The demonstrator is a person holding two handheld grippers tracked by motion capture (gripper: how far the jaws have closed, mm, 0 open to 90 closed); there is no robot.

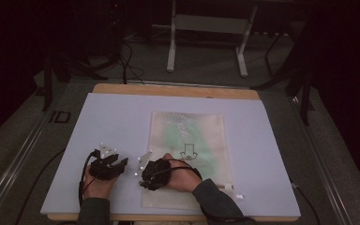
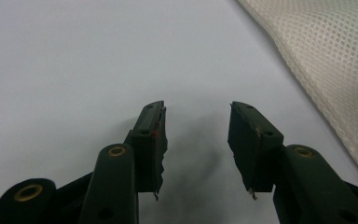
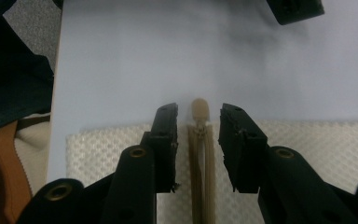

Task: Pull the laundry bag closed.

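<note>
Right tongs (image 3: 196, 122) apart, straddling the zipper pull (image 3: 199, 110) of the mesh bag (image 1: 187, 140); zipper's long axis runs 6-to-12 between them. Left tongs (image 2: 196, 122) apart over bare counter (image 2: 74, 56), bag at 2 o'clock.

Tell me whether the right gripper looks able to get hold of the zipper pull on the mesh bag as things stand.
Probably yes. The right gripper already has its jaws on either side of the zipper pull at the edge of the mesh bag, with nothing between pads and pull. The pads do not press on it yet.
</note>
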